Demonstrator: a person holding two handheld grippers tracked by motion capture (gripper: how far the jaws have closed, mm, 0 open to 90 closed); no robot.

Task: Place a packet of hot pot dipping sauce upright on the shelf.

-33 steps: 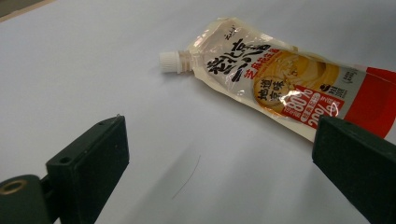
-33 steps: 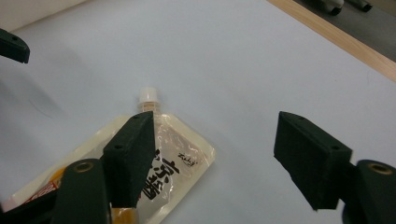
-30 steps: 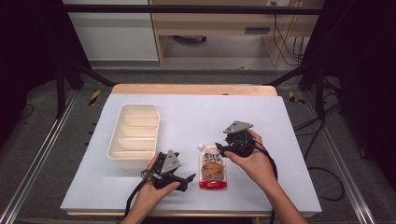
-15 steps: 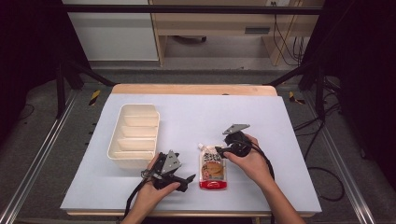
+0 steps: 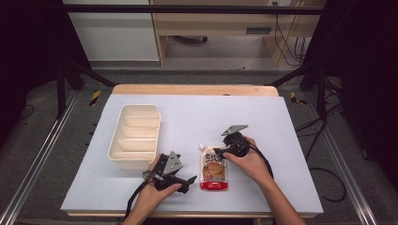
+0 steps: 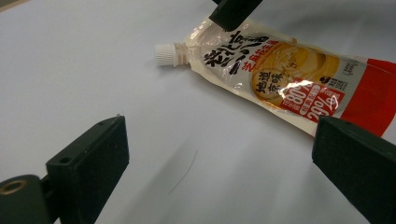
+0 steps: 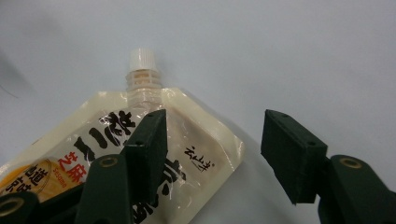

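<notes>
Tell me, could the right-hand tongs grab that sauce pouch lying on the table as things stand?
Probably yes. The right tongs have just been closing, one jaw over the sauce pouch near its white cap, the other past its edge. Nothing lies between them and the pouch.

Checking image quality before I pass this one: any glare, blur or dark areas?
Left gripper view: glare streaks on the sauce pouch, its print readable. Right gripper view: the near jaws look soft, the pouch cap slightly blown out. High view: table evenly lit, surroundings dark.
</notes>
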